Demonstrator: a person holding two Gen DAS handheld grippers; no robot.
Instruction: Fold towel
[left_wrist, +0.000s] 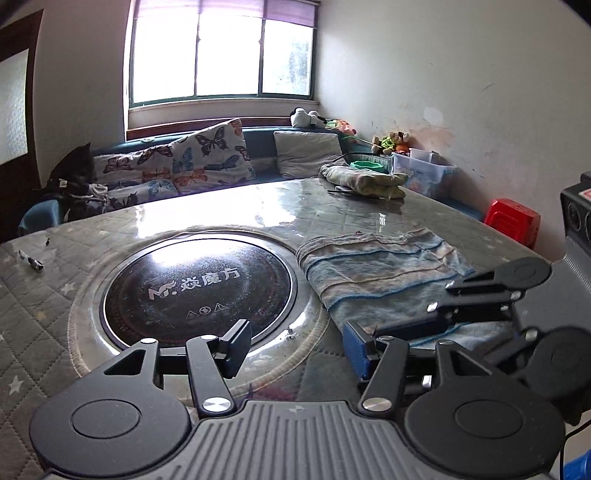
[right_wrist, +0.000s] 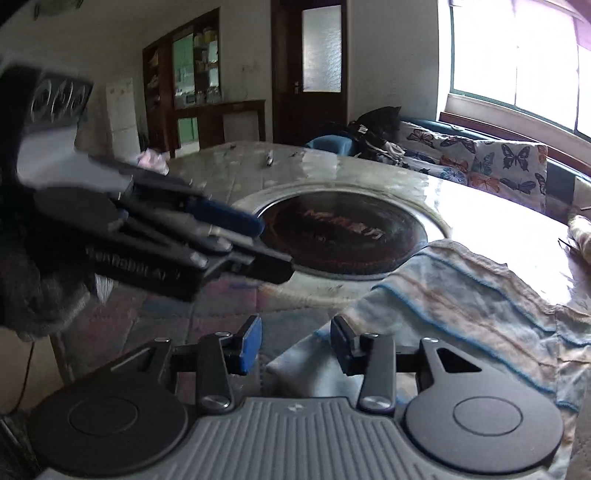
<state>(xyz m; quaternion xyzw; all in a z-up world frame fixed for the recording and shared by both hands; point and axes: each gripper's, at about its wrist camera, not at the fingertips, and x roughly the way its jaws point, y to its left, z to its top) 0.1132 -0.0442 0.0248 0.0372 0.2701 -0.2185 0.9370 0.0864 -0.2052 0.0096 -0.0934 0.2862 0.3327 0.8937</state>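
- The towel (left_wrist: 376, 273) is soft, napped cloth, faded and rumpled, with blue stitched stripes.
- The table (left_wrist: 258, 206) wears a quilted, star-printed cloth under a clear, glossy sheet that mirrors the window.
- The round cooktop (left_wrist: 199, 288) set into it is smooth black glass, shiny, ringed by bright metal.
- The left gripper (left_wrist: 295, 347) is matt black plastic with blue rubbery pads, silver metal rivets and a ribbed grey body.
- The right gripper (right_wrist: 295, 343) looks the same.
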